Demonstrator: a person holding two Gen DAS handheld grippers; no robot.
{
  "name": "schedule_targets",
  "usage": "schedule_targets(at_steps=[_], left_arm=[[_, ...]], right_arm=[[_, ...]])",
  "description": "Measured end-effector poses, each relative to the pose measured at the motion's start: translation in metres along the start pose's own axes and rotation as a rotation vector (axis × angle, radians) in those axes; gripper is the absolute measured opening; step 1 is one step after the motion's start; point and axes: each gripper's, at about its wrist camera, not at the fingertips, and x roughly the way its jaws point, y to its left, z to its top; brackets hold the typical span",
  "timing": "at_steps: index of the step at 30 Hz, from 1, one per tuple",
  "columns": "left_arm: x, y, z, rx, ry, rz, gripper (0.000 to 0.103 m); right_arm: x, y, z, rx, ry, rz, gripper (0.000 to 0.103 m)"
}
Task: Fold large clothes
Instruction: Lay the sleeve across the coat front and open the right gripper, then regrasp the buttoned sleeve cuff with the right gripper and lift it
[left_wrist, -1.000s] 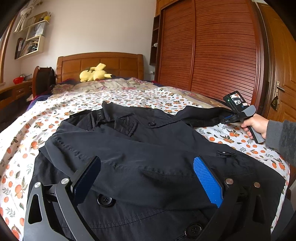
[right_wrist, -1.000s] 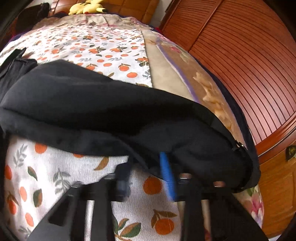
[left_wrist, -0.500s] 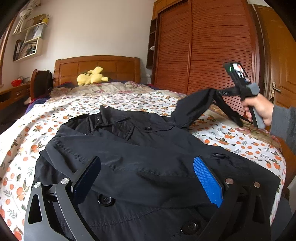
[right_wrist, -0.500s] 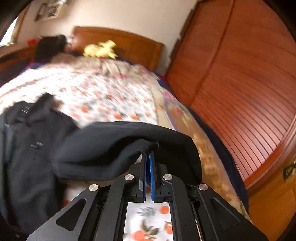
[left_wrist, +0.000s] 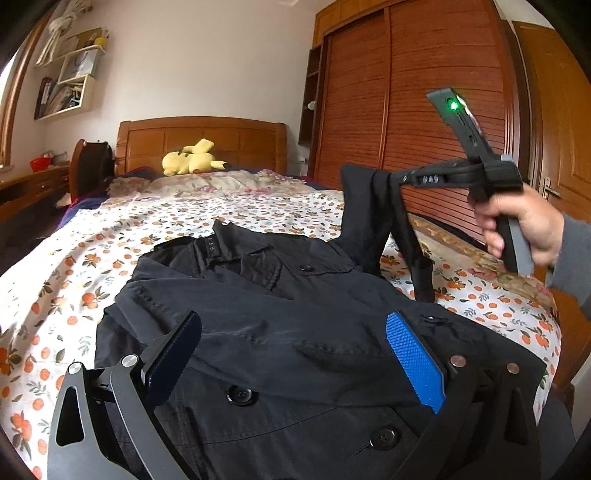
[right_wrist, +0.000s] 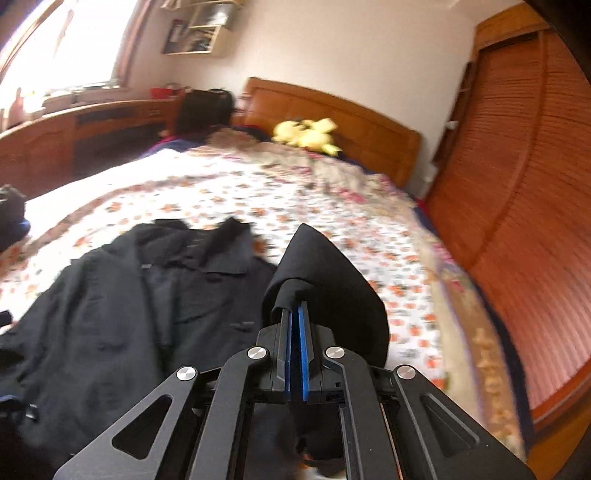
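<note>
Black coat (left_wrist: 280, 332) lies mostly flat mid-frame on the bed (left_wrist: 74, 258), barely folded so far. Right gripper (right_wrist: 295, 306) is pinching the sleeve (left_wrist: 373, 218), lifted at right. Left gripper (left_wrist: 291, 354) hangs spread wide over the front, holding nothing. Body folds are all left, I'd guess. No containers around.

Black coat (left_wrist: 280, 332) on bed (left_wrist: 74, 266), right gripper (left_wrist: 400, 180) lifting sleeve (left_wrist: 369, 218)
</note>
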Motion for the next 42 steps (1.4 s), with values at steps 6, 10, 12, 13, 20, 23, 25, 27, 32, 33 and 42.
schedule_targets(at_steps=[6,10,12,13,20,23,25,27,32,33,42], left_arm=[[-0.007,0.009,0.001,-0.013,0.006,0.004,0.101],[-0.010,0.011,-0.001,0.002,0.010,0.018,0.101],[-0.010,0.012,-0.002,0.004,0.014,0.020,0.101],[-0.011,0.012,-0.003,0.004,0.016,0.018,0.101],[-0.011,0.011,-0.004,0.010,0.024,0.016,0.101],[-0.010,0.011,-0.005,0.014,0.029,0.018,0.101],[-0.010,0.012,-0.005,0.016,0.030,0.019,0.101],[-0.009,0.011,-0.006,0.020,0.032,0.020,0.101],[-0.007,0.012,-0.008,0.020,0.040,0.020,0.101],[-0.007,0.012,-0.008,0.020,0.041,0.019,0.101],[-0.007,0.011,-0.010,0.029,0.053,0.016,0.101]], right_arm=[[0.020,0.038,-0.011,0.046,0.064,0.104,0.003],[0.029,0.057,-0.020,0.039,0.103,0.131,0.004],[0.030,0.063,-0.025,0.037,0.120,0.139,0.010],[0.031,0.067,-0.029,0.036,0.134,0.145,0.015],[0.022,0.081,-0.044,0.033,0.162,0.170,0.031],[0.012,0.077,-0.046,0.045,0.146,0.171,0.044],[0.008,0.068,-0.047,0.063,0.135,0.156,0.046],[0.008,0.057,-0.049,0.082,0.137,0.130,0.050],[0.021,0.023,-0.060,0.146,0.172,0.060,0.056],[0.025,0.018,-0.062,0.155,0.181,0.048,0.056],[0.063,-0.031,-0.104,0.276,0.302,-0.045,0.068]])
